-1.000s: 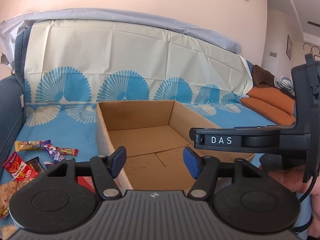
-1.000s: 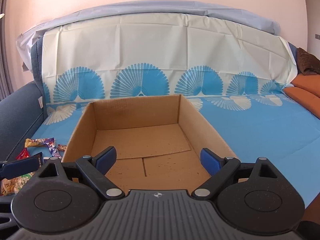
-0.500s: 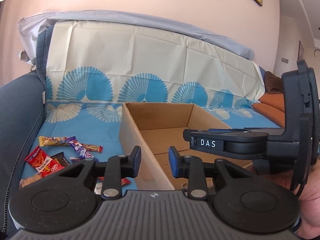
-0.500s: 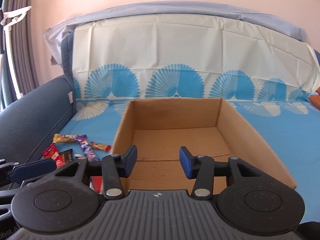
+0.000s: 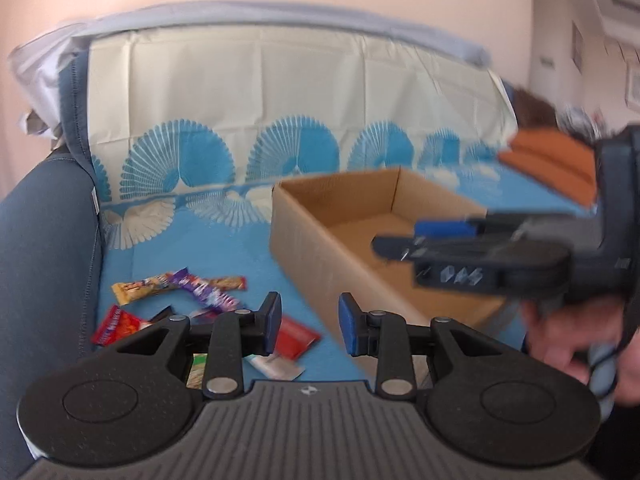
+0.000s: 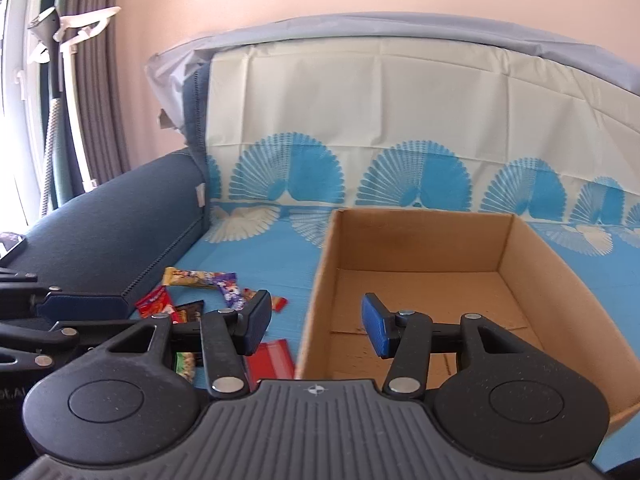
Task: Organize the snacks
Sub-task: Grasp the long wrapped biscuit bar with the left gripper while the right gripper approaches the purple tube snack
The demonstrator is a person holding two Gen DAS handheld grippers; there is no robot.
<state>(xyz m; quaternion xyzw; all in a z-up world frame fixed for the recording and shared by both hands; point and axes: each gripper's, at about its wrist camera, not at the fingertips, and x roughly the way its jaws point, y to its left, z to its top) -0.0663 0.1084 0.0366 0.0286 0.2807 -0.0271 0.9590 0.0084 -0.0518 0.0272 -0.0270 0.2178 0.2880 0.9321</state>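
An open, empty cardboard box (image 5: 316, 248) (image 6: 320, 276) sits on the blue fan-print cloth over the sofa seat. Left of it lies a pile of snack packets (image 5: 180, 284) (image 6: 200, 280), among them a flat red packet (image 5: 296, 336) (image 6: 272, 356) close to the box wall. My left gripper (image 5: 310, 322) hovers above the gap between pile and box, jaws partly open with nothing between them. My right gripper (image 6: 316, 324) hangs over the box's near left corner; its jaws are opening and hold nothing. In the left wrist view it (image 5: 404, 242) reaches across the box from the right, a hand behind it.
The dark blue sofa armrest (image 5: 40, 260) (image 6: 100, 240) bounds the snacks on the left. The cream and blue cloth rises up the backrest (image 6: 360, 100). Orange cushions (image 5: 552, 160) lie far right. A curtain and a white stand (image 6: 60, 60) are beyond the armrest.
Both views have swung left, bringing the snack pile and armrest further into view. Both grippers' jaws are narrower than a second ago; the right ones have since widened a little.
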